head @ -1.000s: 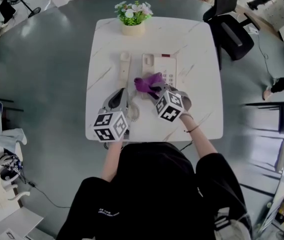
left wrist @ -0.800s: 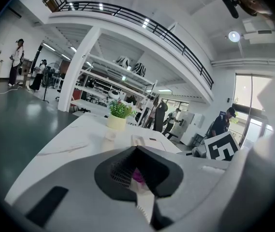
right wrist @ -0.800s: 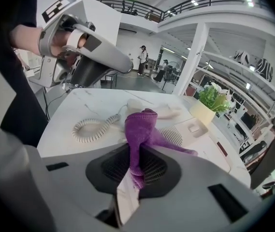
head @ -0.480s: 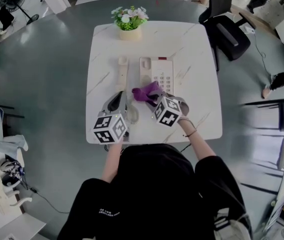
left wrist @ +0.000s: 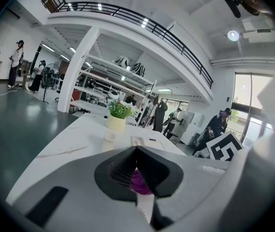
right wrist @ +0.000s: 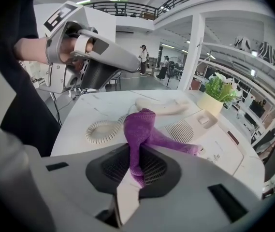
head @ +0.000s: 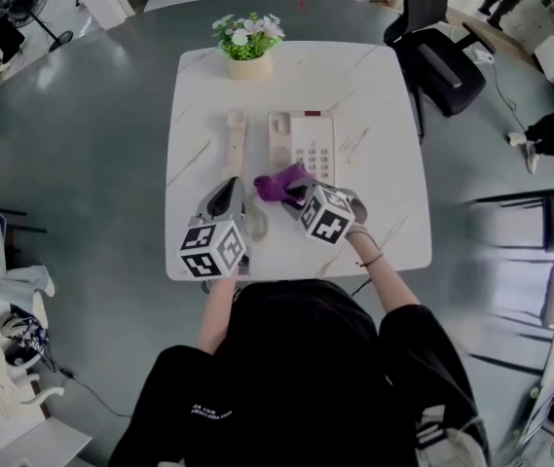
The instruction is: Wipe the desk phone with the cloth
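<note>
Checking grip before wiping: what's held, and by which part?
Right gripper pinches the purple cloth by one bunched end; left gripper, jaws together, holds nothing.

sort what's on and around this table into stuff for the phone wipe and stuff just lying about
For the job:
- cloth, pinched in the right gripper
- phone
- handset, lying off the cradle, left of the phone

Just lying about:
- plant at the table's far edge
- chair beyond the table
</note>
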`<action>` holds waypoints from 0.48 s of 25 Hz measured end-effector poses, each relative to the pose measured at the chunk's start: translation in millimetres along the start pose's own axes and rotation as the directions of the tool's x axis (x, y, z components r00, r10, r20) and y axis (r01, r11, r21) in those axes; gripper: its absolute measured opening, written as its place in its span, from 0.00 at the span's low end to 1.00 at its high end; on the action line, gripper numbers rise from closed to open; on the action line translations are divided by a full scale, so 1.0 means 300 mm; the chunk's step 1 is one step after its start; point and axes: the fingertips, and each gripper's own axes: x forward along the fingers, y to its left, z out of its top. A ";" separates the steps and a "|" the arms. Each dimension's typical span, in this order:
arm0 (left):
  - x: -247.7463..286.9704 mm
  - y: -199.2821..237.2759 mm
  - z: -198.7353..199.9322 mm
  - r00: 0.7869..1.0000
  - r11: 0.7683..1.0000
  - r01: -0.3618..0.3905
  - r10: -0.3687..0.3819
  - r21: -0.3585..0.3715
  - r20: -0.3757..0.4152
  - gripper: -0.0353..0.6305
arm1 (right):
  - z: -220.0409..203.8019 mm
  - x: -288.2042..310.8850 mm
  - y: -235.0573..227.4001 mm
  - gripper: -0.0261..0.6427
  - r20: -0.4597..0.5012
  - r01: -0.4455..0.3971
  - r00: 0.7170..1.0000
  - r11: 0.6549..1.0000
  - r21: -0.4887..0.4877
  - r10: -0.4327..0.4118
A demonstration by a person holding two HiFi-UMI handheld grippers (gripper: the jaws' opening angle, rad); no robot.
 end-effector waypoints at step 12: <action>0.018 -0.007 0.022 1.000 1.000 -0.005 0.005 0.024 0.008 0.05 | 0.014 -0.065 0.018 0.09 0.090 -0.133 0.989 0.976 0.171 0.119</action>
